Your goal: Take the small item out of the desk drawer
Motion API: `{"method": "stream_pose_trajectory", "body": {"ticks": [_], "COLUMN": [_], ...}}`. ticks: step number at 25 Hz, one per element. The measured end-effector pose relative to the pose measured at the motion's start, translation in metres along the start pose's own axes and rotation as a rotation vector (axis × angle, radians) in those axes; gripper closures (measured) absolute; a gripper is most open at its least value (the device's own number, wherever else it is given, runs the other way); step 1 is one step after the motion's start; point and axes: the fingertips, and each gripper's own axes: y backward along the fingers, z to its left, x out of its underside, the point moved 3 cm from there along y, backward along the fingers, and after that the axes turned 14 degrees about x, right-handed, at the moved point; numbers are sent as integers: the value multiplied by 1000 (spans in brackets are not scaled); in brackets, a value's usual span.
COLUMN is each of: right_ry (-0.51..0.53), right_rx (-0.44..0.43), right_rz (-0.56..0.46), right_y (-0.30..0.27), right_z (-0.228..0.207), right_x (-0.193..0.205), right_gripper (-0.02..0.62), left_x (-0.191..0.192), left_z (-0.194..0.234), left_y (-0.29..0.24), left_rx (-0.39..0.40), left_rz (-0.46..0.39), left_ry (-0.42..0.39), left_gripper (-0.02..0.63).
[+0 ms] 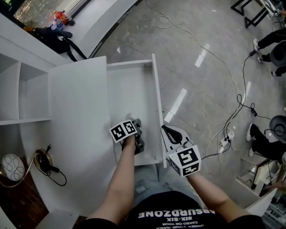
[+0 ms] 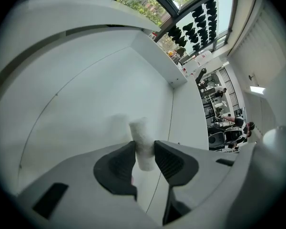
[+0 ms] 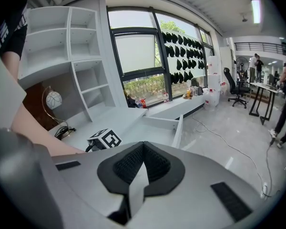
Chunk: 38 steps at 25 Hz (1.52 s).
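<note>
White and small, the roll-shaped item (image 2: pixel 143 142) is pinched between the pads of our left gripper (image 2: pixel 144 161) inside the open drawer (image 1: pixel 133 80), while our right gripper (image 3: pixel 142 162) hangs just outside the drawer, its jaws pressed together and empty.

- The drawer (image 1: pixel 133 82) stands out from the desk (image 1: pixel 76 128) toward 3 o'clock.
- The left gripper (image 2: pixel 144 151) sits inside the drawer's 6 o'clock end, with the small item (image 2: pixel 140 132) between its jaws.
- The right gripper (image 1: pixel 170 132) is just outside the drawer, at 3 o'clock of the left gripper.
- Shelves (image 1: pixel 14 94) stand at 9 o'clock of the desk.
</note>
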Motion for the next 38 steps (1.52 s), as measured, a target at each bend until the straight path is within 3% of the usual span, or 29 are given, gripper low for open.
{"method": "stream_pose_trajectory", "body": {"ticks": [38], "right_ry": [46], "right_rx": [-35], "right_rz": [-33], "right_y": [35], "right_z": [15], "right_x": [-4], "right_gripper": [597], "left_x": [6], "left_z": [-40], "left_y": [62], "left_rx": [60], "left_rz": [-80], "left_ry": [-73], "left_gripper": [477]}}
